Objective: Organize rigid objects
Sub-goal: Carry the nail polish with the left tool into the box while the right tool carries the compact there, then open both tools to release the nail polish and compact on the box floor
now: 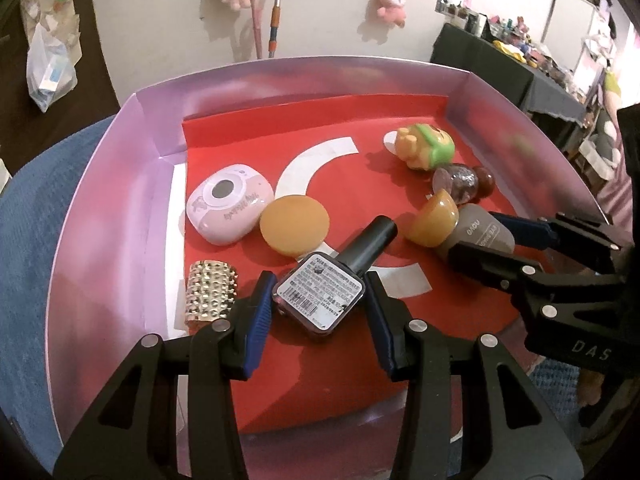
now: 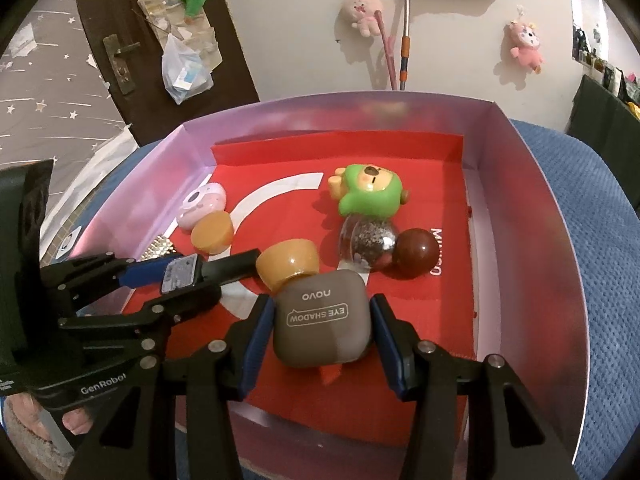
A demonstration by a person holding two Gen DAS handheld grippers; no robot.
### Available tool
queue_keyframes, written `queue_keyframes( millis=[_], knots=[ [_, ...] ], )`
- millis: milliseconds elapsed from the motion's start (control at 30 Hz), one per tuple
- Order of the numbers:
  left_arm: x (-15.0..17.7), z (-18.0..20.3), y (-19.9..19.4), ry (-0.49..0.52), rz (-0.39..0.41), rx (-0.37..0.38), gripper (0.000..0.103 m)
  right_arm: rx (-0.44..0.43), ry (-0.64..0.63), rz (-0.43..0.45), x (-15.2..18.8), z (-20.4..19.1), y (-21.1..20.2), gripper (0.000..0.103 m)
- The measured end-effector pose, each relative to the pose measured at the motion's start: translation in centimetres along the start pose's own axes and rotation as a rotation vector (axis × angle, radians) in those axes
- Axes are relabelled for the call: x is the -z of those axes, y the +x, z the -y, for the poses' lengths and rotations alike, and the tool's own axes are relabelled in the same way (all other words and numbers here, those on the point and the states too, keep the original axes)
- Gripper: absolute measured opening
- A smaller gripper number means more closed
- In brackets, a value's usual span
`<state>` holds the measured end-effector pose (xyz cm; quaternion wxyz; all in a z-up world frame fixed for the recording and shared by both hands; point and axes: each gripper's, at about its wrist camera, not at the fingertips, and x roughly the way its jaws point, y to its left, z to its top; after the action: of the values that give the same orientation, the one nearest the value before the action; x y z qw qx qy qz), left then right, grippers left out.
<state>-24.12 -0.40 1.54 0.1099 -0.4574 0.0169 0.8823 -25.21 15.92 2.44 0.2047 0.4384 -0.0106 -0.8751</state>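
A shallow box with pink walls [image 1: 120, 184] [image 2: 532, 216] and a red floor holds several small items. My left gripper [image 1: 320, 300] has its blue pads against both sides of a nail polish bottle [image 1: 324, 296] with a black cap; it also shows in the right wrist view [image 2: 182, 274]. My right gripper [image 2: 322, 328] straddles a grey eye shadow case [image 2: 324, 328], the pads at its sides with a slight gap; the case shows in the left wrist view [image 1: 478, 232]. An amber dome piece [image 2: 288, 262] touches the case's far edge.
Also in the box: a pink compact [image 1: 228, 208], an amber disc [image 1: 294, 224], a studded gold band [image 1: 210, 292], a green-hooded bear figure [image 2: 370, 196], a glitter bottle [image 2: 368, 246] with a brown ball cap [image 2: 416, 254]. The box sits on blue cloth [image 2: 580, 208].
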Motion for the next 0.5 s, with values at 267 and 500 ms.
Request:
queue_keyframes(
  millis=[267, 500],
  knots=[
    [-0.01, 0.13, 0.01, -0.006, -0.007, -0.008, 0.042, 0.007, -0.007, -0.003, -0.11, -0.04, 0.18, 0.053],
    [-0.28, 0.08, 0.15, -0.011, -0.011, -0.003, 0.042, 0.008, -0.008, -0.004, -0.09, -0.03, 0.17, 0.053]
  ],
)
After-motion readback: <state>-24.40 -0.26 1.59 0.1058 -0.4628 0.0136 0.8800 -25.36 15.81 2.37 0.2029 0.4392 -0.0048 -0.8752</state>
